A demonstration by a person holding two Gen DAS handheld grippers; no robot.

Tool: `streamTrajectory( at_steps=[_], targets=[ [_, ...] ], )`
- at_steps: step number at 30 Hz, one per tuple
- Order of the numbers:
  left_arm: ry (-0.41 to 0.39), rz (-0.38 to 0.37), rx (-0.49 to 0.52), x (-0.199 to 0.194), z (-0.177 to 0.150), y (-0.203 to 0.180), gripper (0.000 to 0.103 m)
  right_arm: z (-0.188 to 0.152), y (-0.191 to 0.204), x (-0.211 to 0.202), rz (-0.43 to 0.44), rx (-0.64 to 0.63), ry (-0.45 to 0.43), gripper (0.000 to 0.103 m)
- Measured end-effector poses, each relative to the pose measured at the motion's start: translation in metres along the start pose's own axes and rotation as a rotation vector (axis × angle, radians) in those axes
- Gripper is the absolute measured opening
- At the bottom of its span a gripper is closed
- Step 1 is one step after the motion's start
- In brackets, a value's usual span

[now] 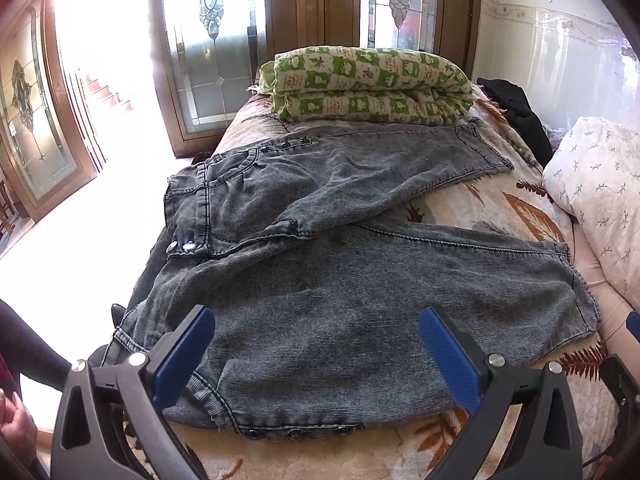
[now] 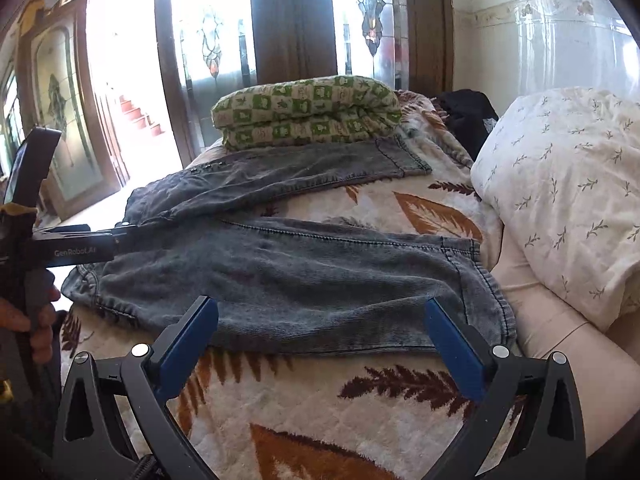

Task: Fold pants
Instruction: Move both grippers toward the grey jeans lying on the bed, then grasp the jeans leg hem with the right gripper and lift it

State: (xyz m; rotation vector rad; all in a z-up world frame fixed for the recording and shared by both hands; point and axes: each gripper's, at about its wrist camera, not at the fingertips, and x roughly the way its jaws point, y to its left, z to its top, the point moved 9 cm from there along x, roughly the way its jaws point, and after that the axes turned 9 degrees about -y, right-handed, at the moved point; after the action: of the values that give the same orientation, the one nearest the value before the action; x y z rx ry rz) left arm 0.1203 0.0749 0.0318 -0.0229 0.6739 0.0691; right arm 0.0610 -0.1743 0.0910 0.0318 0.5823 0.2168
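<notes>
Grey washed denim pants point(image 1: 340, 280) lie spread on a bed, waistband to the left, the two legs running right and splayed apart. My left gripper point(image 1: 316, 320) is open and empty, its blue pads just above the near leg close to the waist. My right gripper point(image 2: 320, 312) is open and empty over the near leg's front edge point(image 2: 304, 280), toward the hem. The left gripper also shows in the right wrist view point(image 2: 76, 240), at the waistband end.
The bed has a leaf-print quilt point(image 2: 320, 396). A folded green checked blanket point(image 1: 368, 86) lies beyond the far leg. A white floral pillow point(image 2: 560, 196) and dark clothing point(image 1: 516, 112) lie at the right. Glass doors point(image 1: 208, 40) stand behind; the bed's left edge drops to the floor.
</notes>
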Motion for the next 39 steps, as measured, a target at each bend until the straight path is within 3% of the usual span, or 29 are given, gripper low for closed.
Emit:
streamTrajectory(
  at_steps=[4,9,18,29,39],
  targets=[
    [0.004,-0.002,0.020,0.005,0.003,0.003,0.103,0.010,0.006,0.007,0.063,0.010,0.046,0.103],
    [0.023,0.017,0.019,0.016,0.003,0.019,0.103,0.033,0.016,0.029,0.141,-0.067,0.078,0.103],
    [0.037,0.050,-0.018,0.033,0.006,0.040,0.103,0.041,0.024,0.057,0.155,-0.057,0.069,0.103],
    [0.059,0.055,0.019,0.056,0.012,0.046,0.103,0.048,0.033,0.096,0.194,-0.095,0.113,0.103],
    [0.080,0.125,0.035,0.098,0.044,0.114,0.103,0.091,0.044,0.171,0.228,-0.136,0.125,0.103]
  ],
)
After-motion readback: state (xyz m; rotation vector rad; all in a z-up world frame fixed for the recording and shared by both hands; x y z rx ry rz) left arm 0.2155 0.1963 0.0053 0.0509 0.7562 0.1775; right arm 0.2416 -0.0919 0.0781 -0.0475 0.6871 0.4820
